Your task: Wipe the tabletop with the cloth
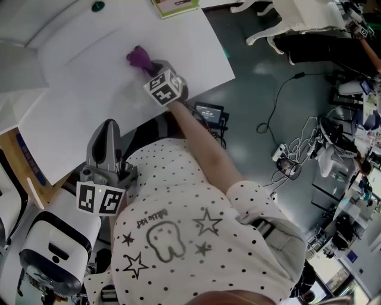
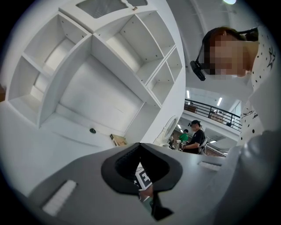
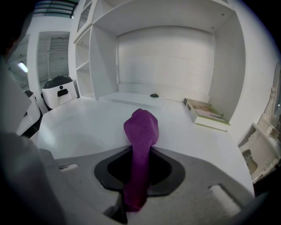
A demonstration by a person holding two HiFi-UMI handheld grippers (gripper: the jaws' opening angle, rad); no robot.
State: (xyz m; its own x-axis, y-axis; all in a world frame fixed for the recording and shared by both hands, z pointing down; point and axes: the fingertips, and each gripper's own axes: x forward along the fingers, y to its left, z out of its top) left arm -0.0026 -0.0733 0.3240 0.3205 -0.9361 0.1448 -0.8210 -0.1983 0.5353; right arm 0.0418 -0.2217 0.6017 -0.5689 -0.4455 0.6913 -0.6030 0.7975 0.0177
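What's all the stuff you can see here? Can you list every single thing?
cloth: one, purple, sticking out of the right gripper over the tabletop
tabletop: one, white
book: one, green and white, back of the table
small round thing: one, dark green, back of the table
shelf unit: one, white, behind the table
cables: several, on the grey floor
right gripper: grey, shut on the cloth
left gripper: grey, shut, empty
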